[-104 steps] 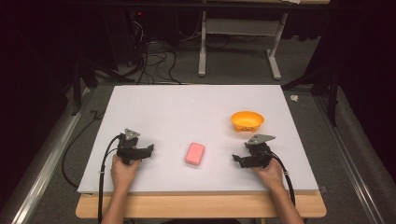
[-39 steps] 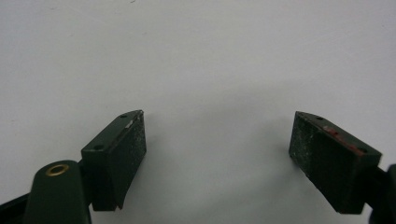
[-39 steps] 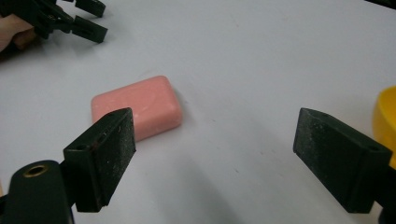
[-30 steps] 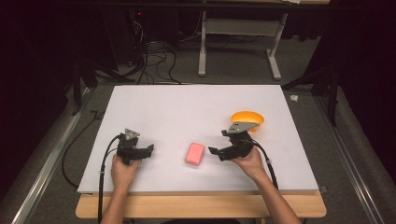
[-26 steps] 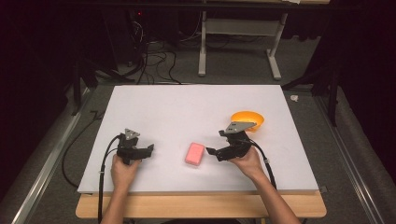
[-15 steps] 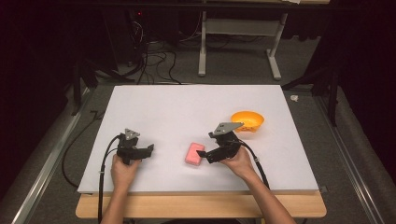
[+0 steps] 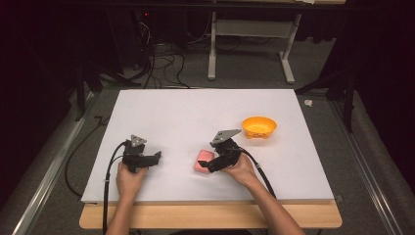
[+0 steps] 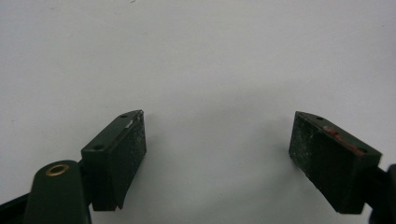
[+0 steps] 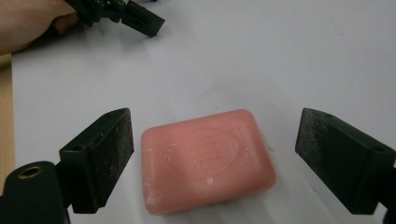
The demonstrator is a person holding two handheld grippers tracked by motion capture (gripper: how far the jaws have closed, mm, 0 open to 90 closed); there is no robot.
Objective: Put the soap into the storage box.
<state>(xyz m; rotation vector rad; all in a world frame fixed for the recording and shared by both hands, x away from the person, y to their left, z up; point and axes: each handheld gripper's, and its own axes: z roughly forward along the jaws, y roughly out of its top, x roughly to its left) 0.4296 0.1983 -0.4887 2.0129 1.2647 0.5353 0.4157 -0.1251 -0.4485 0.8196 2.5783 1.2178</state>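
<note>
A pink bar of soap (image 7: 202, 160) (image 9: 207, 159) lies flat on the white table (image 7: 195, 112). My right gripper (image 7: 209, 163) (image 9: 215, 163) is open and straddles the bar, one jaw on each side with a gap to each. The soap shows a faint stamped oval on its top. My left gripper (image 7: 152, 159) (image 8: 219, 154) rests open on the table to the left, with bare white surface between its jaws. An orange bowl (image 7: 259, 127) stands to the right, behind the right hand.
The table's wooden front edge (image 7: 210, 215) runs below the white surface. The left hand and its gripper (image 9: 116, 14) appear at the top left of the right gripper view. A desk frame (image 7: 249, 49) and cables lie on the floor beyond.
My right gripper has travelled left from beside the orange bowl to the soap and now brackets it. The left gripper and the soap have stayed in place.
</note>
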